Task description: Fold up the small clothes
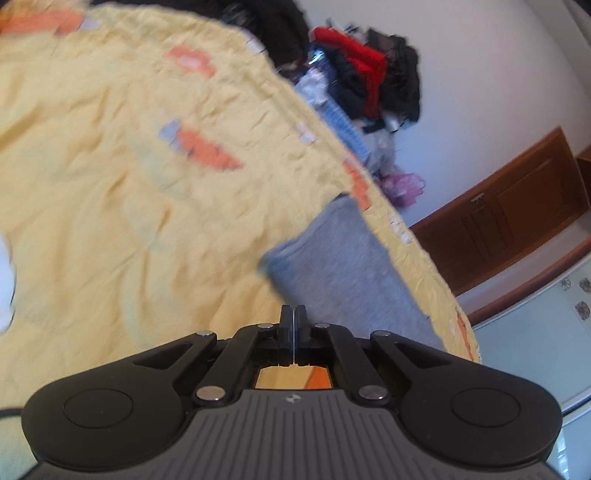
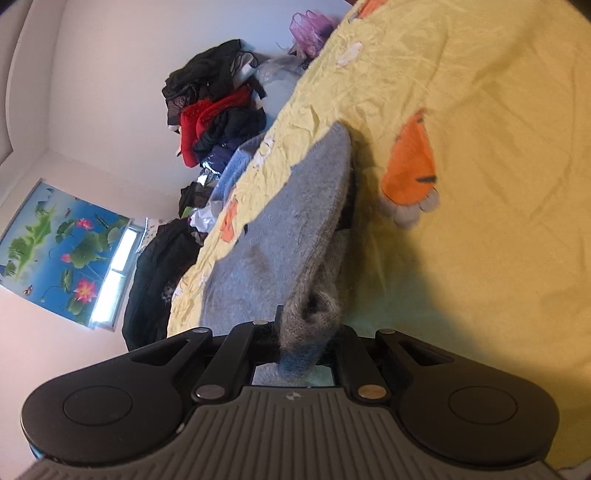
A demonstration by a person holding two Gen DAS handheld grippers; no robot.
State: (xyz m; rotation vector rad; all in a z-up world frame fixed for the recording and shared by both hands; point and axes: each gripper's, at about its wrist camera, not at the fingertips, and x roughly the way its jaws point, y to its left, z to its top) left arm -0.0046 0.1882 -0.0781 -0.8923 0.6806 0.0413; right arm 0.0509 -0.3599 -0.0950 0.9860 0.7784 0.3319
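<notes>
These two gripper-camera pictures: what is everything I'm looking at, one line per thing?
Bedsheet: one, yellow with orange carrot prints, covering the bed.
Grey knit garment: one, grey, lying on the sheet near the bed's edge, one end lifted.
Clothes pile: one heap, black, red and blue, beyond the bed's far edge by the wall.
Purple mesh item: one, at the bed's edge.
Lotus poster: one, blue with pink flowers, on the wall.
Wooden cabinet: one, brown, against the wall.
Left gripper: black, fingers together, empty, above the sheet.
Right gripper: black, clamped on the garment's end.
</notes>
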